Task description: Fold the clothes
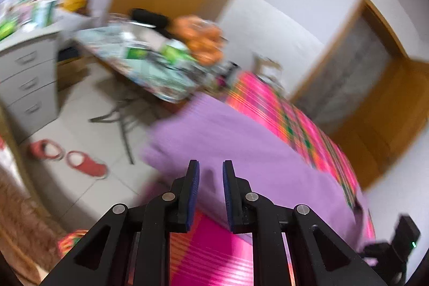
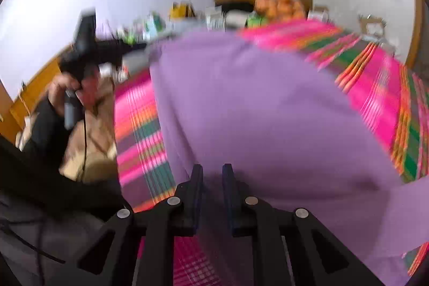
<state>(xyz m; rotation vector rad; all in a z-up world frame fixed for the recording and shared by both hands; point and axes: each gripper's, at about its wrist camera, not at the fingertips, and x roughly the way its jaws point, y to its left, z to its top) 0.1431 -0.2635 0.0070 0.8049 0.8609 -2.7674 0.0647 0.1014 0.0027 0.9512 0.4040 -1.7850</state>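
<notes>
A purple garment (image 1: pixel 241 141) lies spread on a bed with a pink striped cover (image 1: pixel 270 101). My left gripper (image 1: pixel 211 165) hovers over the garment's near edge, by the bed's left side. Its jaws stand a little apart with nothing pressed between them. In the right wrist view the same purple garment (image 2: pixel 254 111) fills the middle, over the striped cover (image 2: pixel 139 125). My right gripper (image 2: pixel 212 169) is low over the cloth, its jaws slightly apart, with the fabric in shadow under the gap and not pinched. Both views are blurred.
Left of the bed stand a cluttered folding table (image 1: pixel 139 66) with a bag of oranges (image 1: pixel 203 42), a grey drawer cabinet (image 1: pixel 29 87) and red slippers (image 1: pixel 83 162) on the tiled floor. A wooden door frame (image 1: pixel 375 111) is at the right. A person's hand (image 2: pixel 61 87) shows at left.
</notes>
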